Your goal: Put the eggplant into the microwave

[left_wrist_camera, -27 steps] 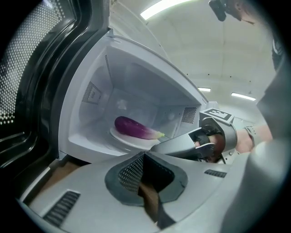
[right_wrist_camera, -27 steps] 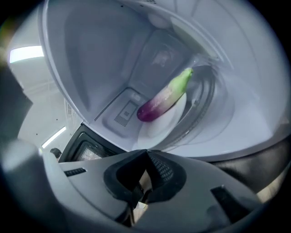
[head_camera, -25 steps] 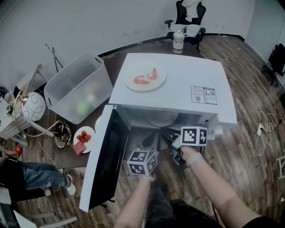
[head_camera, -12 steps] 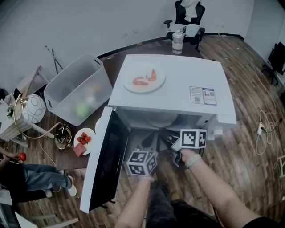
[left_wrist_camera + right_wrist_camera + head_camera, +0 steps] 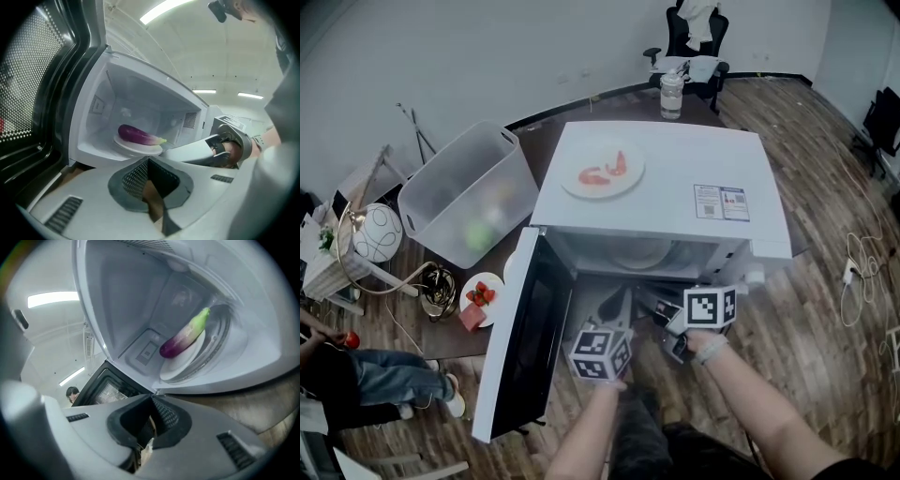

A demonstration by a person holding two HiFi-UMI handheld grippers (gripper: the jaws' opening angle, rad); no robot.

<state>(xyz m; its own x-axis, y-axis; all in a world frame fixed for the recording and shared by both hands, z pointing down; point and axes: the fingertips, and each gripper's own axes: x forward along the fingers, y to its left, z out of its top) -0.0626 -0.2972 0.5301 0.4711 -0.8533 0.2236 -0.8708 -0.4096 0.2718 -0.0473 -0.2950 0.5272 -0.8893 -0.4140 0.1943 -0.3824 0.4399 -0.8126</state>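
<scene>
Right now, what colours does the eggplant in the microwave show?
Eggplant: purple, green tip; right gripper view.

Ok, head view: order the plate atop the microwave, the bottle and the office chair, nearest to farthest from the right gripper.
1. Plate, on the microwave top, left side.
2. Bottle, behind it.
3. Office chair, farthest back.

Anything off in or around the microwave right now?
Nothing is spilled or damaged. The eggplant lies flat on the white plate inside the microwave, whose door stands wide open. The only oddity is a second plate of red food sitting on the microwave's top.
</scene>
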